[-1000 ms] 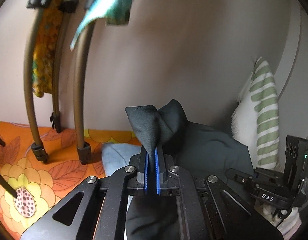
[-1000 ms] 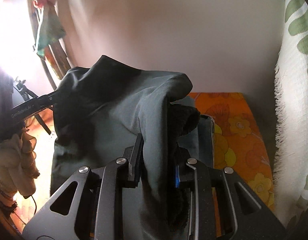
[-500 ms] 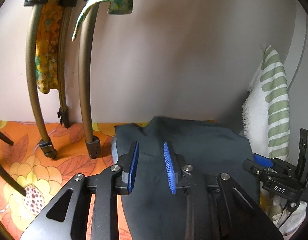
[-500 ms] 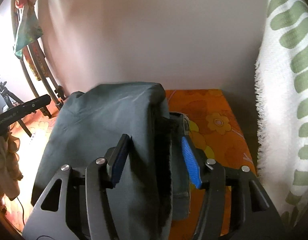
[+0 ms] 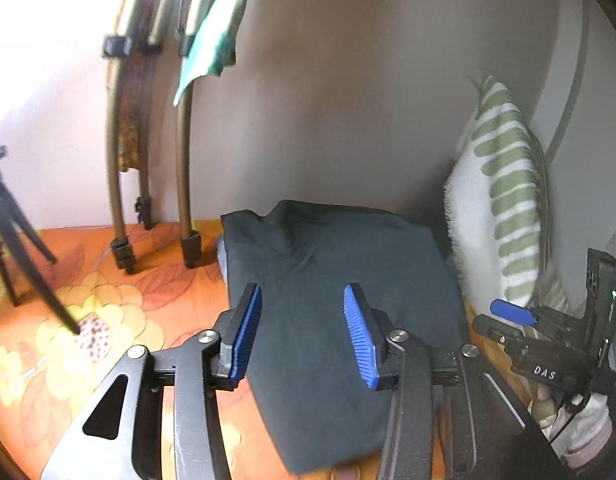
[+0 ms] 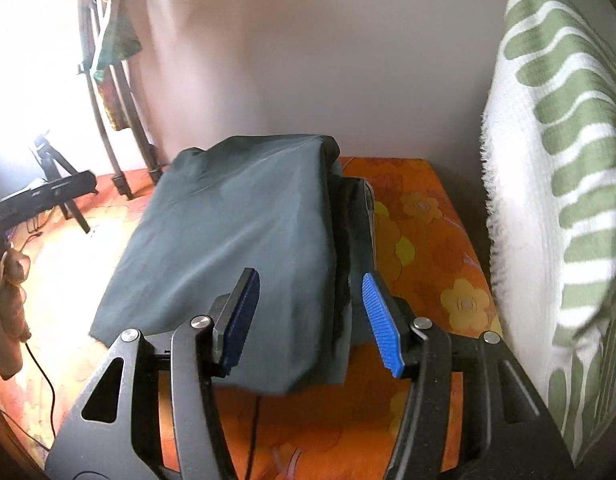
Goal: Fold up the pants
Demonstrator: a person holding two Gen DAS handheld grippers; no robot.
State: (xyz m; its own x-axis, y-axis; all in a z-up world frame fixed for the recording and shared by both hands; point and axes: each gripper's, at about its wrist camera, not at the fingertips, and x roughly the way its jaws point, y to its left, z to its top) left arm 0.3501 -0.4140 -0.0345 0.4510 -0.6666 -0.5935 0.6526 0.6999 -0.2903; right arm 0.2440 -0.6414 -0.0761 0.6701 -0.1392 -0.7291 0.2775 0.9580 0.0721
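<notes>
- My left gripper has its blue ribbed jaws spread wide and holds nothing; it hovers over the near part of the dark charcoal fabric pants.
- My right gripper is likewise spread apart and empty, straddling the near right edge of the same bundle.
- The pants lie as a compact rectangular fold on the orange floral-print bedsheet, close to the plain pale wall.
- Risk: the right edge shows loose layers and a dark fuzzy lining; a finger catching there would likely peel the top layer open.
- Risk: the back edge is puckered, not flat; pressing down unevenly could shift the stack.
- Surface: soft bedding, which probably gives under pressure.
- Room: a white towel with green stripes hangs at right; bronze curved metal stand legs rise at left with cloths draped on them.
</notes>
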